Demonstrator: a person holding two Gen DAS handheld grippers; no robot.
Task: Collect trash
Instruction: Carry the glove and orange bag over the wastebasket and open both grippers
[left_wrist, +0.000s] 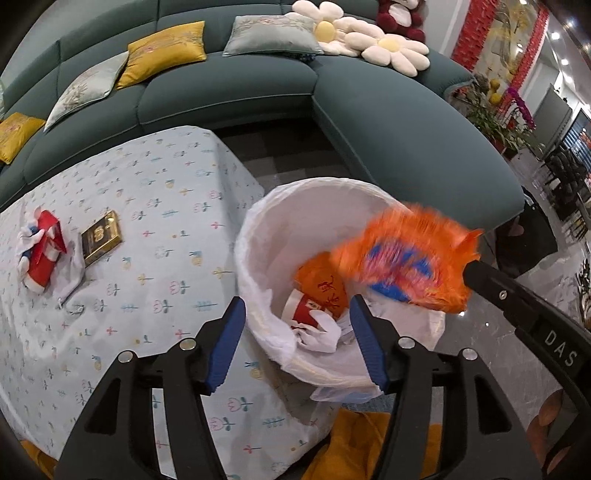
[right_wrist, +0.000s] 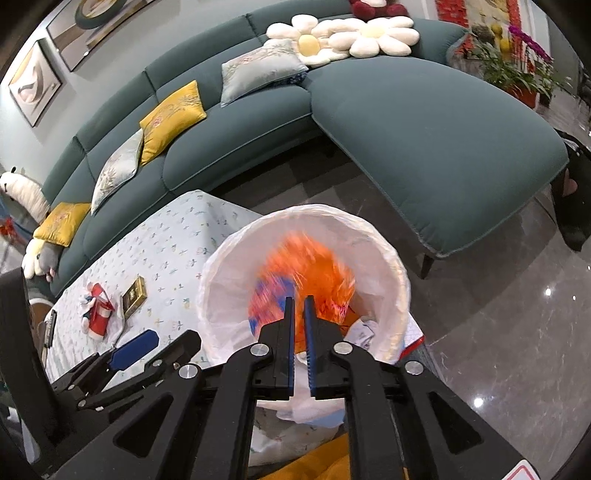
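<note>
1. One orange snack wrapper (right_wrist: 295, 284) is pinched in my right claw (right_wrist: 300, 310). The two blue pads are nearly together on it. It hangs over the open mouth of the white bin bag (left_wrist: 258, 236) and looks blurry.
2. My left claw (left_wrist: 297, 339) is wide apart and holds nothing. It sits low by the near side of the bin, at the table's edge.
3. Inside the bin I see another orange wrapper (left_wrist: 325, 288), a red paper cup (left_wrist: 304, 308) and white tissue (left_wrist: 321, 338).
4. More trash waits on the flowery tablecloth (left_wrist: 159, 206): a squashed red and white carton (left_wrist: 42, 251) on a bit of white paper, and just beside it a small gold box (left_wrist: 101, 240).
5. What could go wrong? I think the wrapper is light, so if I let go near the rim it may float out onto the shiny floor (right_wrist: 498, 332). The thin bag edge is floppy, and my claws could snag it and pull it down.
6. Room to move: the bin stands right against the table corner, so that side is tight. The teal sofa (right_wrist: 424, 140) is behind it, well apart. The floor side is open.
</note>
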